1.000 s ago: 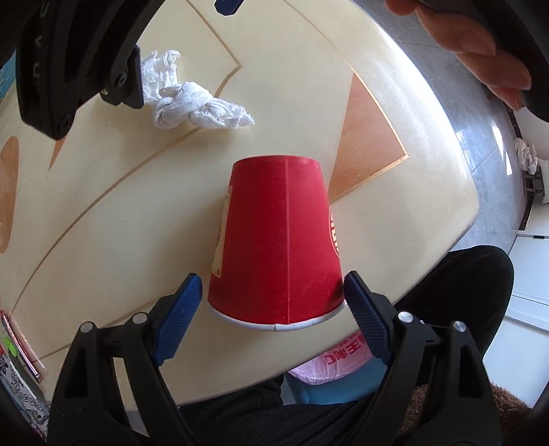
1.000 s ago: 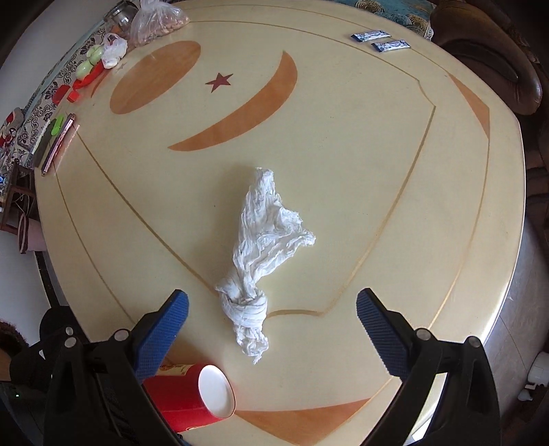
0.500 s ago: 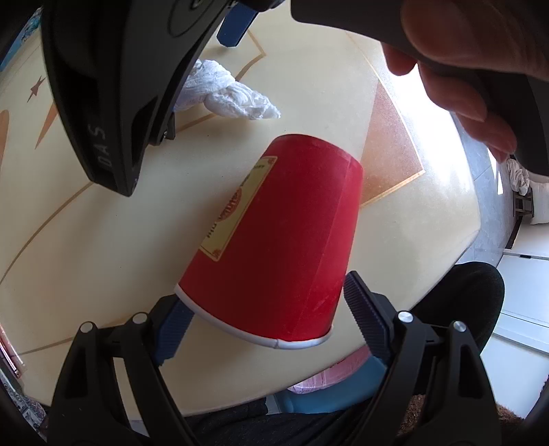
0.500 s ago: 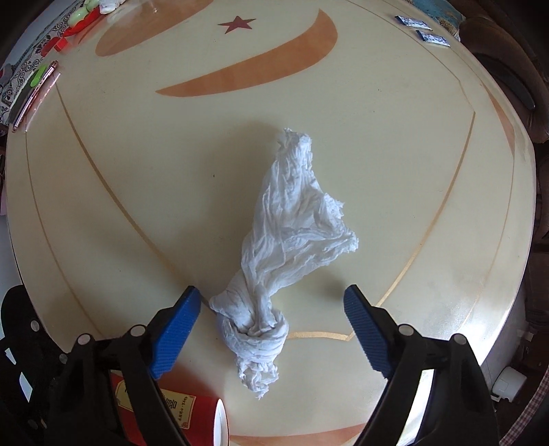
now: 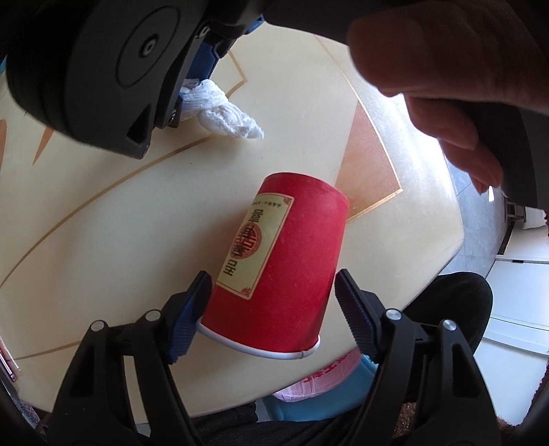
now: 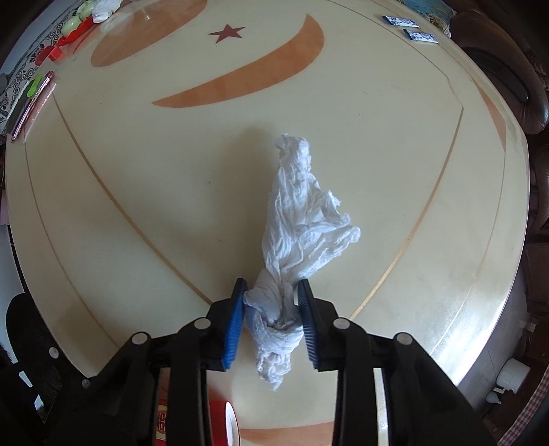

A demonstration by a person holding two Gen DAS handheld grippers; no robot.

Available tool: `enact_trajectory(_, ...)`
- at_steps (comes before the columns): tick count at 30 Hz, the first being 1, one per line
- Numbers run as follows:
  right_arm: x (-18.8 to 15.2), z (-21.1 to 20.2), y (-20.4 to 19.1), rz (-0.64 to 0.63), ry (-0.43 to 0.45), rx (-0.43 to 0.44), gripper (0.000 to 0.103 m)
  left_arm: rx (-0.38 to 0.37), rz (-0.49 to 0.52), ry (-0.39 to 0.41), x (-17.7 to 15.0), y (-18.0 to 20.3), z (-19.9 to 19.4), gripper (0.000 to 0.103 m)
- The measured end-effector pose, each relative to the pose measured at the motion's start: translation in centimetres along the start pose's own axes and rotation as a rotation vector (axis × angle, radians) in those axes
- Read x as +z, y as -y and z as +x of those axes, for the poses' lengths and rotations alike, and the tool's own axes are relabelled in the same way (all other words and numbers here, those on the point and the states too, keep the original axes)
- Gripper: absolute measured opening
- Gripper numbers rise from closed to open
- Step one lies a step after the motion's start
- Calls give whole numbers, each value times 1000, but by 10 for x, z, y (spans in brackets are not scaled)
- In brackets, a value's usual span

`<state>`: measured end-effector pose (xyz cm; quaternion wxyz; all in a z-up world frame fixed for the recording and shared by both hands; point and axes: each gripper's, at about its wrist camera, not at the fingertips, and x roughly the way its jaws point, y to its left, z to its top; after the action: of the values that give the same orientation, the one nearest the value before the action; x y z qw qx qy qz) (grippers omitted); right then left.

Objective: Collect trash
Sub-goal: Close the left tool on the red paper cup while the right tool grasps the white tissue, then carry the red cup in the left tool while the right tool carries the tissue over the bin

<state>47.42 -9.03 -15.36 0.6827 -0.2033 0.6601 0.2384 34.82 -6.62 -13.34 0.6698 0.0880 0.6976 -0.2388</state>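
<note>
A red paper cup (image 5: 281,264) with a cream label lies tilted between the fingers of my left gripper (image 5: 271,308); the jaws press its rim end near the table's front edge. A crumpled white tissue (image 6: 298,219) lies mid-table. My right gripper (image 6: 271,319) is shut on the tissue's twisted lower end. The tissue's tip (image 5: 226,116) also shows in the left wrist view, below the right gripper's body (image 5: 103,68). The cup's rim (image 6: 228,425) shows at the bottom of the right wrist view.
The round cream table (image 6: 137,171) has orange inlays and a red star (image 6: 226,33). Small items (image 6: 31,92) lie along its far left edge, two blue packets (image 6: 411,29) at the far right. A dark sofa (image 6: 507,68) stands right. A pink-lined blue bin (image 5: 319,387) sits below the table edge.
My left gripper has closed on the red cup, which has tilted. My right gripper has come down and closed on the tissue's twisted end.
</note>
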Motion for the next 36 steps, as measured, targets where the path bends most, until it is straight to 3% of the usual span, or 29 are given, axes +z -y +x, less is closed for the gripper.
enact_trajectory(15, -23, -20, 16, 62, 68, -17, 24, -8, -2, 16, -5, 2, -5, 65)
enact_trajectory(19, -32, -34, 25, 91, 98, -7, 24, -20, -8, 32, -6, -1, -13, 54)
enact_trajectory(29, -44, -50, 22, 132, 145, -10, 24, -38, 2, 54, -11, -4, -26, 52)
enact_trajectory(36, -61, -68, 38, 157, 179, -6, 24, -2, -9, 90, -20, -8, -47, 52)
